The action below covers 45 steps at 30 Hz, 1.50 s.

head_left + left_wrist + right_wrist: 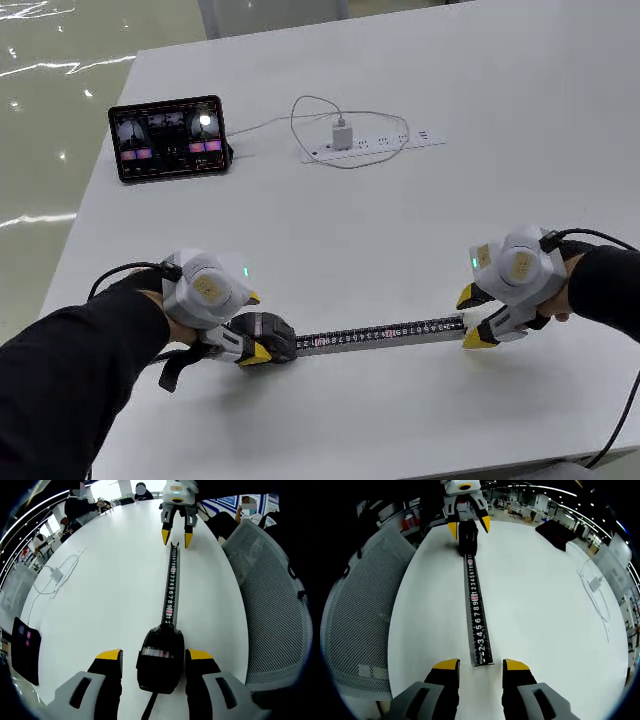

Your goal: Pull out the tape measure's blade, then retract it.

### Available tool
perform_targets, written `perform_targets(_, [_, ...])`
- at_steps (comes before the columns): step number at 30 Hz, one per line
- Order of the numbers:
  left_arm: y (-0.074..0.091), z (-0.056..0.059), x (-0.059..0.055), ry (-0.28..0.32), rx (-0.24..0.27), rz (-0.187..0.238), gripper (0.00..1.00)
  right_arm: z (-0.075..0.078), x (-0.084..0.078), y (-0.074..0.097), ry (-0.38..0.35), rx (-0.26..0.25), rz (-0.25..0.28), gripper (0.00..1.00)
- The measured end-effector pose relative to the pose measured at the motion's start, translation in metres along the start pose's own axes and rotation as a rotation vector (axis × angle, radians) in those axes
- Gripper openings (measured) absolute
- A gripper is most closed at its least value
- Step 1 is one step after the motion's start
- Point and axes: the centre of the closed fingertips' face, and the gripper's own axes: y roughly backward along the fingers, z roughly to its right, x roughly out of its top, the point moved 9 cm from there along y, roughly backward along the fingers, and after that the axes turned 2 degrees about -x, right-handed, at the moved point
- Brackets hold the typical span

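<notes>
Left gripper point(155, 655): jaws narrowly set on either side of the tape measure case point(268, 335). One jaw looks to be against the case wall and a sliver of table shows beside the other, so I cannot tell whether the grip is firm. Judged purpose: to pin the case so that it does not slide while the blade is out.

Right gripper point(481, 665): at the far end of the blade from the case, jaws apart. The blade's tip lies between the yellow tips with a gap on each side, so nothing is gripped. It appears placed to take or guide the tip.

Blade point(476, 615): drawn straight out of the case mouth, flat on the white table point(450, 200), printed face up. Extension looks done; retraction is not.

Writing: the blade carries white numerals on black, running upward from 2 near the tip toward the case, with a red mark at the ten position. The panel on the case is too blurred to read. No brand legible.

Well beyond the case are a tablet point(168, 138) and a power strip point(385, 146) with a charger point(342, 134) plugged in. The tablet's screen text is unreadable.
</notes>
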Motion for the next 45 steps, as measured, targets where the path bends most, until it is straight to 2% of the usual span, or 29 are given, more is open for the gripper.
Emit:
perform_targets(2, [0.000, 0.001, 0.000, 0.012, -0.014, 0.008, 0.51, 0.001, 0.000, 0.001, -0.017, -0.003, 0.009, 0.33])
perform_targets(5, [0.001, 0.002, -0.002, 0.020, -0.015, -0.001, 0.56, -0.001, 0.002, 0.005, -0.026, -0.003, 0.016, 0.36])
perform_targets(12, [0.002, 0.004, -0.004, 0.033, -0.021, 0.001, 0.63, -0.004, 0.000, 0.008, -0.021, -0.001, 0.001, 0.42])
perform_targets(21, [0.002, 0.008, -0.005, 0.015, -0.039, -0.012, 0.72, -0.009, -0.003, 0.012, -0.005, 0.019, -0.021, 0.49])
perform_targets(24, [0.003, 0.012, -0.003, 0.019, -0.063, 0.002, 0.79, -0.011, -0.001, 0.013, -0.001, 0.022, -0.012, 0.54])
perform_targets(29, [0.005, 0.012, -0.003, 0.049, -0.064, 0.013, 0.87, -0.014, 0.004, 0.014, -0.001, 0.016, 0.003, 0.64])
perform_targets(33, [0.005, 0.014, -0.004, 0.057, -0.070, 0.016, 0.89, -0.016, 0.006, 0.014, -0.012, 0.023, 0.015, 0.70])
perform_targets(35, [0.005, 0.014, -0.003, 0.067, -0.068, 0.030, 0.93, -0.016, 0.006, 0.014, -0.018, 0.016, 0.013, 0.74])
perform_targets(38, [0.004, 0.015, -0.003, 0.116, -0.063, 0.042, 0.97, -0.017, 0.006, 0.013, -0.055, 0.005, 0.027, 0.81])
perform_targets(41, [0.004, 0.017, -0.003, 0.183, -0.056, 0.087, 0.99, -0.016, 0.003, 0.014, -0.111, -0.028, 0.055, 0.86])
perform_targets(43, [0.005, 0.016, -0.004, 0.225, -0.018, 0.122, 0.99, -0.015, 0.000, 0.015, -0.166, -0.064, 0.071, 0.91])
perform_targets(45, [0.006, 0.017, -0.008, 0.303, 0.007, 0.159, 0.99, -0.016, -0.005, 0.015, -0.221, -0.084, 0.110, 0.94])
